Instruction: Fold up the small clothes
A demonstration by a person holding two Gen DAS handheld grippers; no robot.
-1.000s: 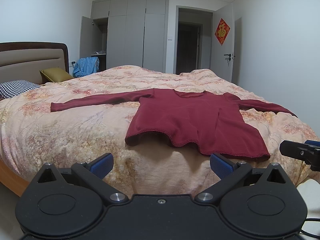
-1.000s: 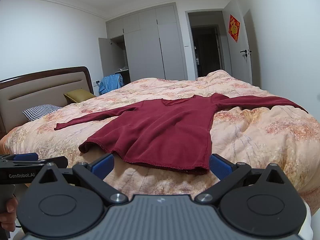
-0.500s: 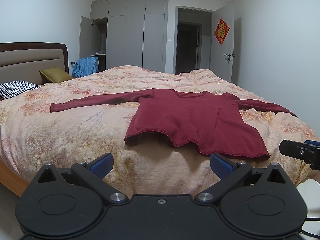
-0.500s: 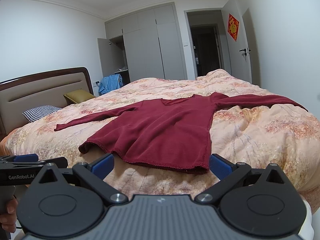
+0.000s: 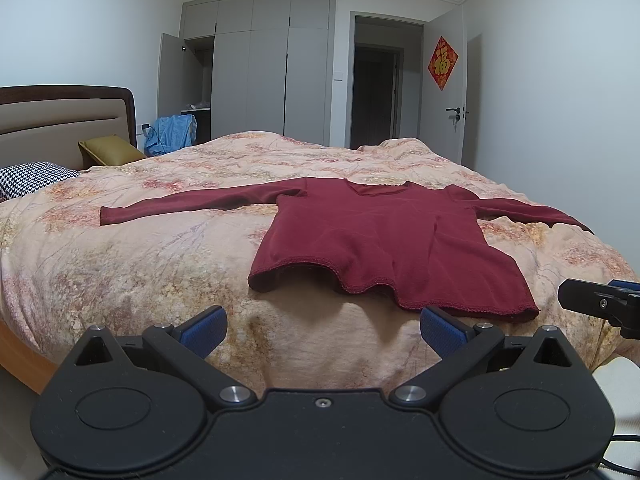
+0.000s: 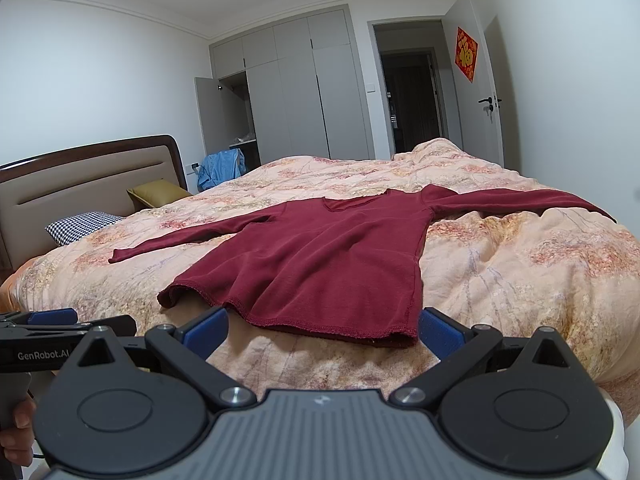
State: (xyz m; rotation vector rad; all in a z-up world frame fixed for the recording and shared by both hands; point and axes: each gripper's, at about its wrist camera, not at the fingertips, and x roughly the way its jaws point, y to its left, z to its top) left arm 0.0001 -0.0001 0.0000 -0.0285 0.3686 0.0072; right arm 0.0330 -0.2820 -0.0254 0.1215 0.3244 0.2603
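Observation:
A dark red long-sleeved top lies flat on the bed, hem toward me, both sleeves spread sideways. It also shows in the right wrist view. My left gripper is open and empty, just short of the hem's left part. My right gripper is open and empty, close before the hem's right corner. The right gripper's tip shows at the left wrist view's right edge; the left gripper shows at the right wrist view's left edge.
The bed has a peach floral quilt, a padded headboard, a houndstooth pillow and an olive cushion at the left. Grey wardrobes with one open door, a blue garment and an open doorway stand behind.

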